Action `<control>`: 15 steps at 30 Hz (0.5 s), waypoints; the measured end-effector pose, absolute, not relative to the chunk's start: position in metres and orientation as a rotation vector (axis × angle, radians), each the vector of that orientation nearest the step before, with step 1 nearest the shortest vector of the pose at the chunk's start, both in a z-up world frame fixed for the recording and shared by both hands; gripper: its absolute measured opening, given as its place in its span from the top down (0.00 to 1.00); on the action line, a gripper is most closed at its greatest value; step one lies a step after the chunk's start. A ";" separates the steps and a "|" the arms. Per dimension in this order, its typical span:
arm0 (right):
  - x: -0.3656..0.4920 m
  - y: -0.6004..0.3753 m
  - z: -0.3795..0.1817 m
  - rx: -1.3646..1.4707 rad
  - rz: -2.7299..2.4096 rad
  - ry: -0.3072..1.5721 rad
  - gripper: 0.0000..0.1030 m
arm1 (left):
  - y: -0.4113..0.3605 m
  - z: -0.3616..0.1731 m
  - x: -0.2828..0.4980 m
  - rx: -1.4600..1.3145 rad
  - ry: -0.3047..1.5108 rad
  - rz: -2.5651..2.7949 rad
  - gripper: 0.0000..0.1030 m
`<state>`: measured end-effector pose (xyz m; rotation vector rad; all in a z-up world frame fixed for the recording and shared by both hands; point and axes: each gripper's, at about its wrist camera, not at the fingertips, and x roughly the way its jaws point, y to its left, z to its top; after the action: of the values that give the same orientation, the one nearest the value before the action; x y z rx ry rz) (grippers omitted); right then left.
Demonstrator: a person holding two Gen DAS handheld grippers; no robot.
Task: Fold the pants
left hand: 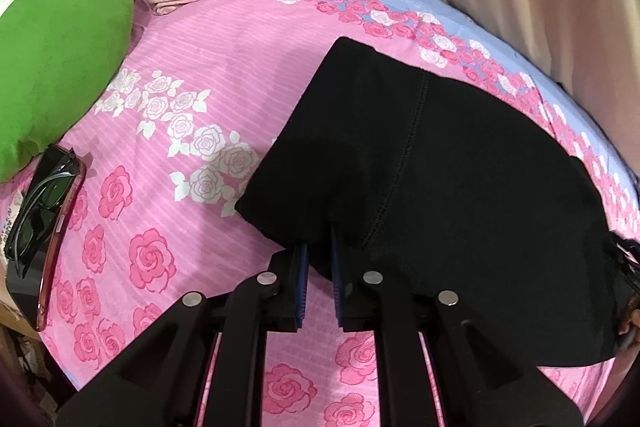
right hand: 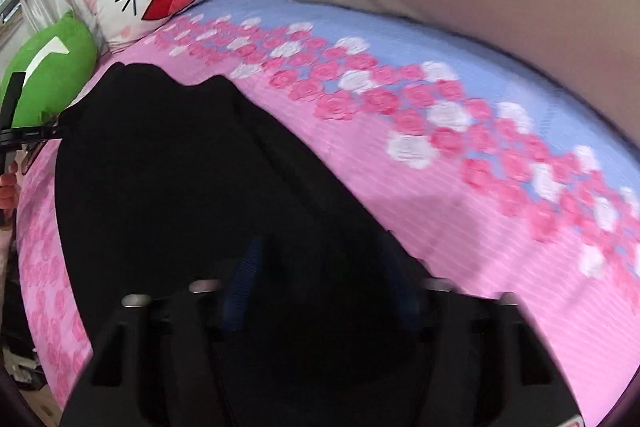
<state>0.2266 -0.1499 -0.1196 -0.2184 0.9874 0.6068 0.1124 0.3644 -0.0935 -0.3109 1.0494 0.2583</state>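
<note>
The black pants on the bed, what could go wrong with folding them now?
The left gripper pinches only a thin edge of the black pants, so the cloth might slip out. The right gripper looks open over them, and that view is blurry, so it might grab the wrong layer. The sunglasses lie close by on the bed sheet and could get bumped.
</note>
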 end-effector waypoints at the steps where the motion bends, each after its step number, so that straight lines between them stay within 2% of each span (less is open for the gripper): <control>1: 0.230 -0.145 -0.121 -0.207 0.632 0.993 0.96 | 0.365 -0.093 0.112 -0.315 1.042 0.256 0.90; 3: 0.222 -0.136 -0.110 -0.291 0.610 0.931 0.97 | 0.364 -0.089 0.111 -0.305 1.019 0.255 0.90; 7: 0.231 -0.148 -0.075 -0.241 0.571 0.822 0.97 | 0.360 -0.086 0.117 -0.293 0.976 0.252 0.90; 9: 0.249 -0.145 -0.104 -0.282 0.548 0.929 0.96 | 0.356 -0.093 0.122 -0.270 0.989 0.258 0.90; 10: 0.253 -0.139 -0.119 -0.305 0.541 0.969 0.92 | 0.354 -0.096 0.124 -0.258 0.993 0.265 0.90; 11: 0.250 -0.140 -0.117 -0.302 0.543 0.922 0.90 | 0.354 -0.097 0.124 -0.252 0.989 0.266 0.89; 14: 0.244 -0.143 -0.093 -0.218 0.553 0.892 0.82 | 0.357 -0.095 0.121 -0.255 0.987 0.250 0.89; 15: 0.241 -0.140 -0.082 -0.199 0.577 0.867 0.71 | 0.360 -0.096 0.121 -0.268 0.990 0.240 0.89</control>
<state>0.2409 -0.1401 -0.0823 -0.1989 0.8668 0.5767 0.1207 0.3600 -0.0958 -0.2680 0.9902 0.2396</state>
